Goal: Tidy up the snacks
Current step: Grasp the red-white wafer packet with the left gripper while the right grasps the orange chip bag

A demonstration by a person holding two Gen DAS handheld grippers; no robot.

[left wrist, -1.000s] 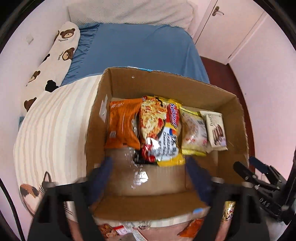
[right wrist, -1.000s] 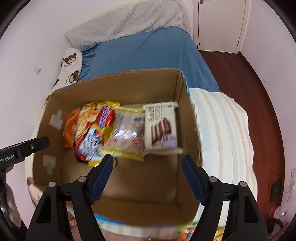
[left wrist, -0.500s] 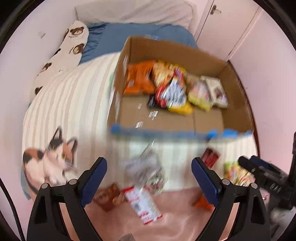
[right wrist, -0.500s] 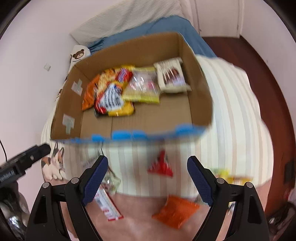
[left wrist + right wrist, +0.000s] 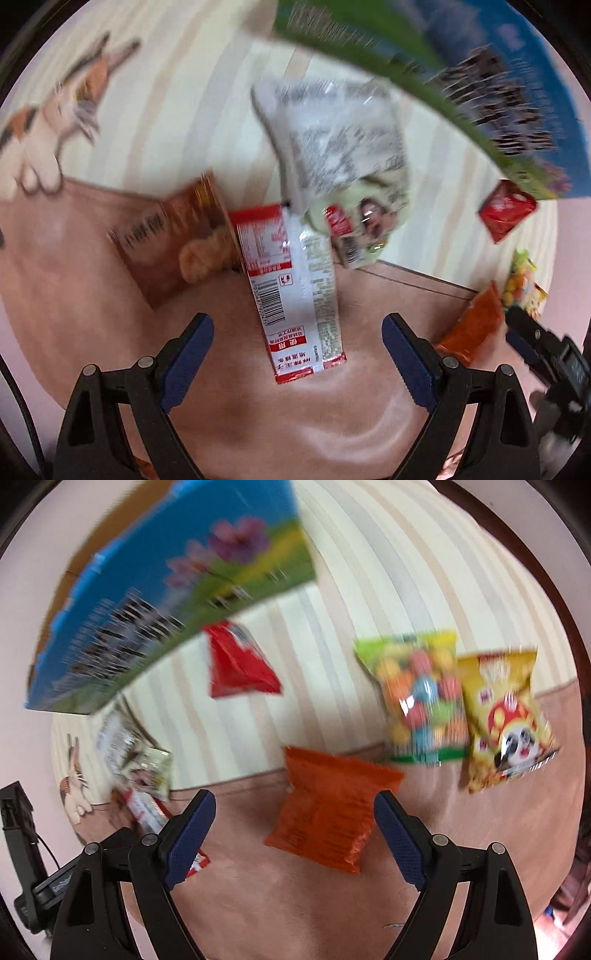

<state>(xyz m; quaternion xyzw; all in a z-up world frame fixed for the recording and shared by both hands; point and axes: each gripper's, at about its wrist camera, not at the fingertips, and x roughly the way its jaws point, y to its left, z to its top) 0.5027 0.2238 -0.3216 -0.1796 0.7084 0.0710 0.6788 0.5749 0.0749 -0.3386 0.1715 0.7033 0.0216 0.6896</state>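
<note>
My left gripper (image 5: 297,354) hangs open, pointing down over a long red-and-white packet (image 5: 295,288) on the pink blanket; nothing is between its pads. A brown snack packet (image 5: 173,243) lies to its left and a silver-printed bag (image 5: 332,140) lies beyond. My right gripper (image 5: 295,834) is open above an orange packet (image 5: 328,808) and does not touch it. Farther off lie a red packet (image 5: 236,664), a green candy bag (image 5: 421,698) and a yellow bag (image 5: 506,716). The box (image 5: 177,602) shows only its printed blue-green outer wall.
The snacks lie on a striped blanket (image 5: 369,572) with a cat print (image 5: 55,122) and a pink border (image 5: 92,295). The other gripper's body shows at the right edge (image 5: 546,354) of the left wrist view. Both views are blurred by motion.
Both grippers have left the space over the open box and dropped toward the loose snacks on the blanket in front of it. The right jaws stand a little wider than before.
</note>
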